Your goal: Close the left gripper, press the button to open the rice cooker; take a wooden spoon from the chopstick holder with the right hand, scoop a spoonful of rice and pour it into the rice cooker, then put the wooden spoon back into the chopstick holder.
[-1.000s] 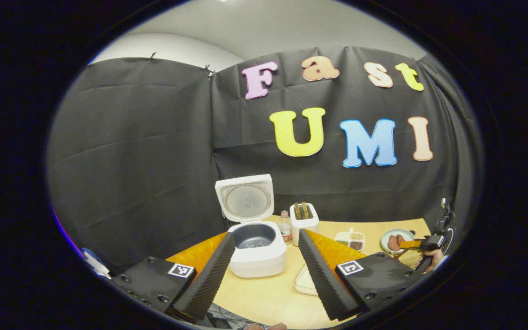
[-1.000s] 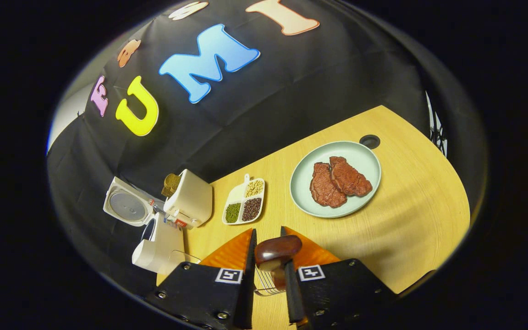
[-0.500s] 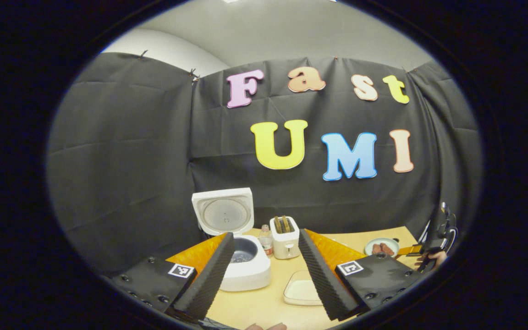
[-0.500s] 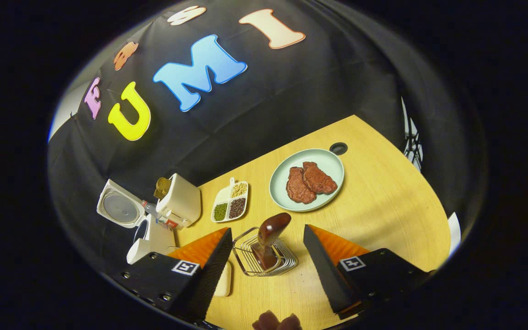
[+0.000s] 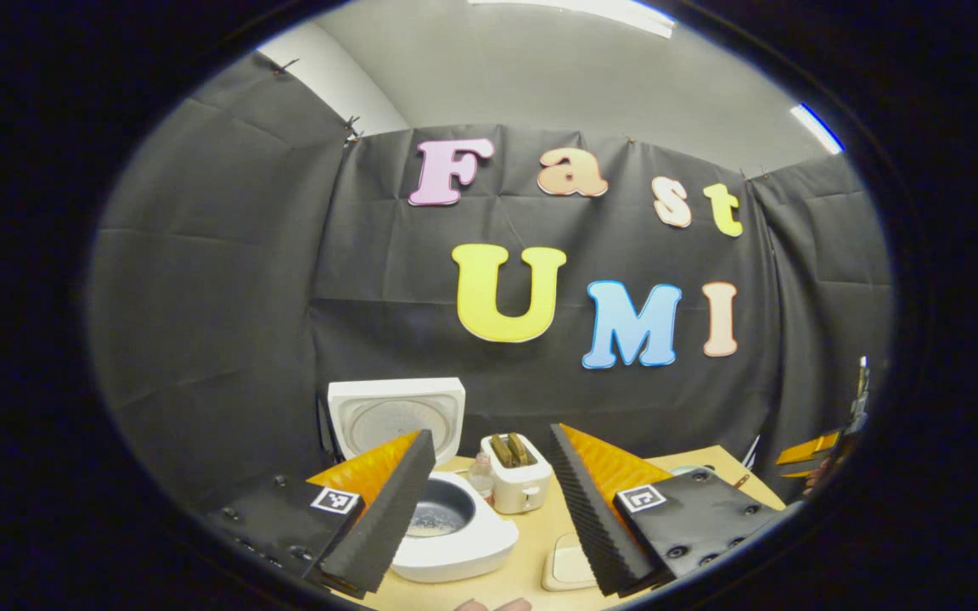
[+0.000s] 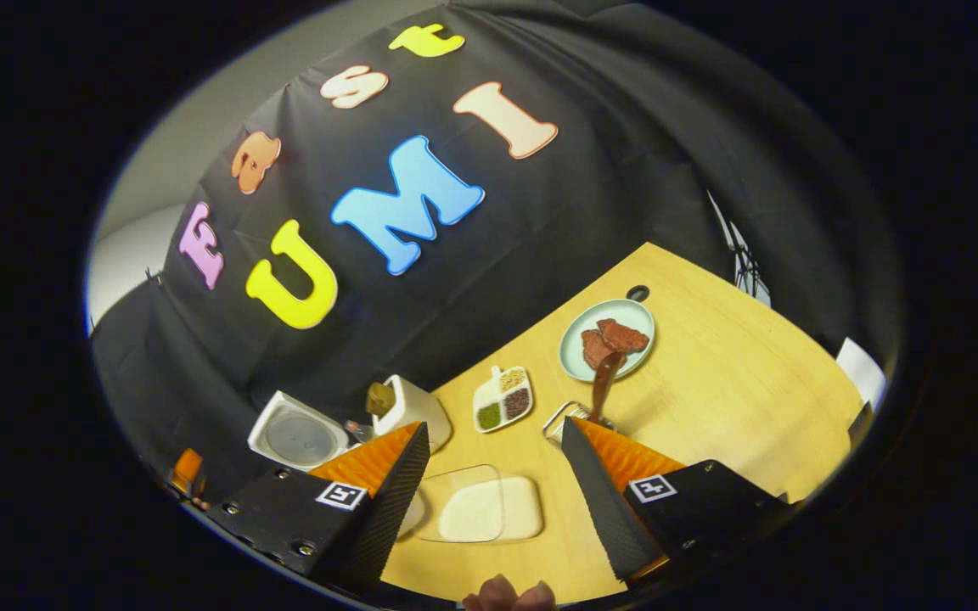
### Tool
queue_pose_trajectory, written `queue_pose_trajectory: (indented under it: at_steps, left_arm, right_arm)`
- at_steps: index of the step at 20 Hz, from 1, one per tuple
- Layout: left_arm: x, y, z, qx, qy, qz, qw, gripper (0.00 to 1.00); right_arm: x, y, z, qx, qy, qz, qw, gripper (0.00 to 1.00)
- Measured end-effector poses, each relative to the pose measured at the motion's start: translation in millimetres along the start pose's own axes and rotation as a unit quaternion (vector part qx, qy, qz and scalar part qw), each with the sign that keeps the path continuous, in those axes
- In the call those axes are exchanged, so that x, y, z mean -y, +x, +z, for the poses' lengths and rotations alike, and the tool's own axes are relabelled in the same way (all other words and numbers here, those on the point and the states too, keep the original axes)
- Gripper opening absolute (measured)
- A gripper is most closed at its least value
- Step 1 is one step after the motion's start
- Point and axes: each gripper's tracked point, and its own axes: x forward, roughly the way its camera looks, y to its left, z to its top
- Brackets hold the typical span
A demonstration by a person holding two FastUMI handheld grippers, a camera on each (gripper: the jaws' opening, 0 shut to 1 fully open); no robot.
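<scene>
Right claw (image 6: 489,501): jaws spread wide, nothing between them; held above the table (image 6: 735,399), well back from the holder.
Left claw (image 5: 485,509): jaws likewise wide apart and empty; raised in front of the cooker.
Rice tray (image 6: 476,509): one, clear and shallow, directly below and ahead of the right claw, between its fingers; white rice inside.
Chopstick holder (image 6: 559,422): one wire rack, just beyond the right finger's tip.
Wooden spoon (image 6: 603,386): one, standing tilted in the holder, dark glossy end uppermost, leaning toward the plate (image 6: 578,356).
Handling, spoon: probably light and stiff; polished wood likely a bit slippery, so best pinched across the shaft below the rounded top, clear of the wire.
Rice cooker (image 5: 455,530): one, just ahead of the left claw, partly behind its left finger; lid (image 5: 396,416) up, inner pot showing; likely heavy and steady.
Other counts: one toaster (image 5: 516,471) beside the cooker, one four-part grain dish (image 6: 502,399), two pieces of meat (image 6: 612,341) on the plate.
Task stage: looks finished, spoon back in place.
</scene>
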Motion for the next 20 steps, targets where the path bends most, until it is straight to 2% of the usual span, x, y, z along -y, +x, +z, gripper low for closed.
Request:
queue_pose_trajectory:
  at_steps: [3,6,10,13,16,17,18,20]
  left_arm:
    - [-34,34,40,0.042,0.0,0.004,0.999,0.93]
    - [-72,85,71,0.072,-0.012,0.022,0.997,0.93]
    - [-112,175,66,0.05,-0.031,0.044,0.997,0.94]
    - [-141,227,48,0.033,-0.009,0.078,0.996,0.93]
    - [-165,272,22,0.015,0.041,0.12,0.992,0.92]
    - [-171,283,13,0.007,0.051,0.132,0.99,0.96]
    - [-179,293,3,-0.004,0.057,0.141,0.988,0.92]
    - [-190,307,-15,-0.029,0.074,0.161,0.984,0.93]
  right_arm:
    - [-59,-31,-2,-0.005,0.077,0.068,0.995,0.96]
    - [-98,-54,9,0.008,0.117,0.103,0.988,0.96]
    - [-144,-82,21,0.013,0.156,0.156,0.975,0.96]
    - [-160,-92,23,0.018,0.156,0.169,0.973,0.95]
    - [-167,-95,22,0.019,0.145,0.171,0.974,0.95]
    - [-169,-95,21,0.019,0.145,0.174,0.974,0.95]
    - [-169,-95,20,0.019,0.143,0.173,0.974,0.95]
    - [-162,-89,19,0.027,0.125,0.16,0.979,0.95]
